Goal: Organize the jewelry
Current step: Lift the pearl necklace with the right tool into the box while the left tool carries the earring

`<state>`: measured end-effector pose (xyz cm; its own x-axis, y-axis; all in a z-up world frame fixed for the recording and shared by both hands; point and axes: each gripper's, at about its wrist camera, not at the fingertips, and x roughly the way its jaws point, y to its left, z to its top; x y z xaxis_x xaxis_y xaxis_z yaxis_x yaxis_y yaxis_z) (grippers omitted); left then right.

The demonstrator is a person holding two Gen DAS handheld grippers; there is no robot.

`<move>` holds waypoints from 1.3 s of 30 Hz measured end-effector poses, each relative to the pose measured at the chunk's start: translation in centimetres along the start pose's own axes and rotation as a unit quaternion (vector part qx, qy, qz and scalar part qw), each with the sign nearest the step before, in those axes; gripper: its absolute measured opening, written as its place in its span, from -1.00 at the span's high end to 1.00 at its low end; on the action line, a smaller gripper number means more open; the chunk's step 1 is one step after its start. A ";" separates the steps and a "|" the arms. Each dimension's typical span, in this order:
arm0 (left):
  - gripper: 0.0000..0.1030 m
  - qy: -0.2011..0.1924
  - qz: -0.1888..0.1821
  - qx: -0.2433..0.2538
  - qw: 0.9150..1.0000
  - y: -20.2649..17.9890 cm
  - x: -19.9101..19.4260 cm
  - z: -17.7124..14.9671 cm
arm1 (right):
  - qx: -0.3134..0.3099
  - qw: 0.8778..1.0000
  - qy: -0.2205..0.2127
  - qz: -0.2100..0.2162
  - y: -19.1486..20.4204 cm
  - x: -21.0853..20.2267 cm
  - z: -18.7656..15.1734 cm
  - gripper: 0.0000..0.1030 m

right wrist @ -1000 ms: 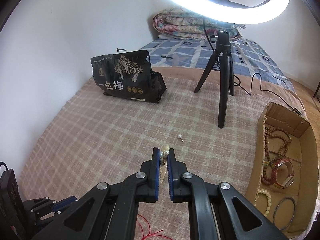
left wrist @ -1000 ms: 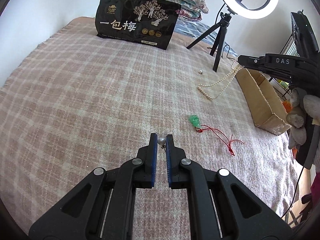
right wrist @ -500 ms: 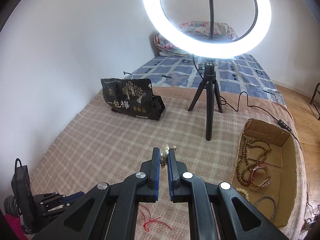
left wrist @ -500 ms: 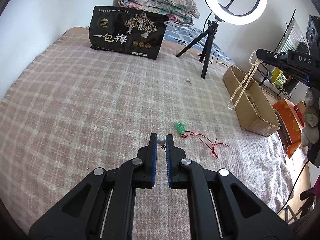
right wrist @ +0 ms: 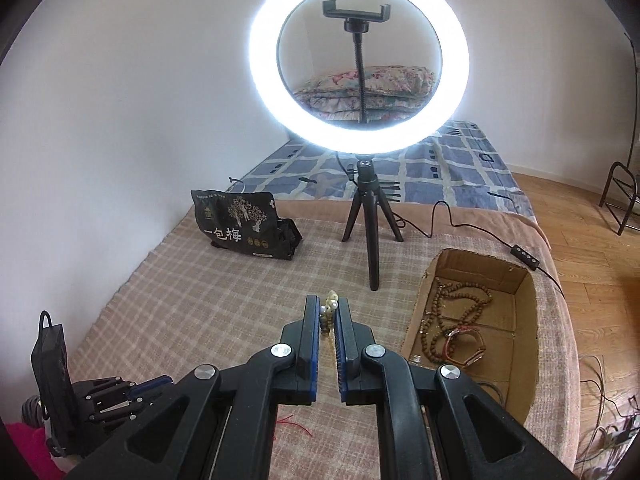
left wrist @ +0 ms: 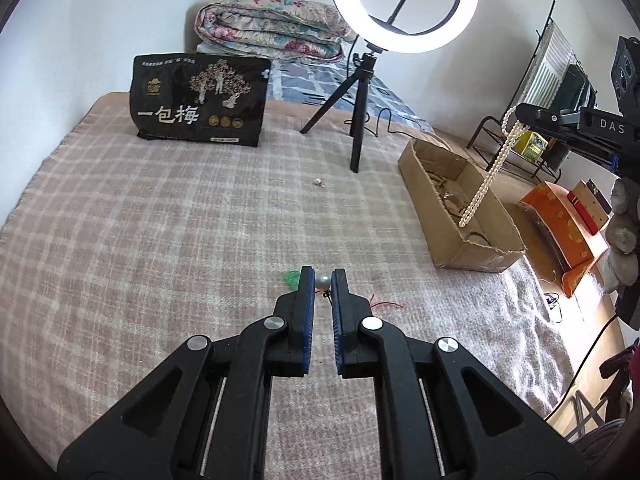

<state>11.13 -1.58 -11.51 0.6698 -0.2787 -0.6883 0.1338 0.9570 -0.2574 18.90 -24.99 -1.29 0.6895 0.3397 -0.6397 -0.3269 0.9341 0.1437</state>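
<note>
My left gripper (left wrist: 322, 277) is shut on a small pearl earring (left wrist: 323, 281), held above the plaid blanket. Just behind its fingers lie a green pendant (left wrist: 292, 278) and its red cord (left wrist: 385, 304), partly hidden. A second tiny earring (left wrist: 318, 181) lies farther back. My right gripper (right wrist: 328, 307) is shut on a pearl necklace (right wrist: 329, 309). In the left wrist view that right gripper (left wrist: 530, 114) hangs at the right, and the necklace (left wrist: 486, 184) dangles over the open cardboard box (left wrist: 476, 254). The box (right wrist: 524, 312) holds brown bead strands (right wrist: 460, 304) and a bracelet (right wrist: 466, 346).
A lit ring light on a black tripod (left wrist: 356, 132) stands behind the box, its cable (right wrist: 452, 220) trailing right. A black printed bag (left wrist: 200, 102) stands at the back, a folded quilt (left wrist: 268, 24) behind it. The bed's edge drops off just right of the box.
Both grippers have risen. The right one lifted the pearl necklace off the blanket and carried it right, over the box. The left one kept its pearl earring.
</note>
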 end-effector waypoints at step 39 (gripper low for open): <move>0.88 0.019 -0.108 0.104 0.988 -18.5 10.9 5.9 | 0.057 0.992 0.013 -0.110 -16.0 1.7 1.1 0.91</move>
<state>20.25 -21.82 -10.22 0.5814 -0.4776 -0.6587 0.4210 0.8694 -0.2588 25.99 -39.26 -3.84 0.7187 0.1241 -0.6841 -0.0940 0.9923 0.0812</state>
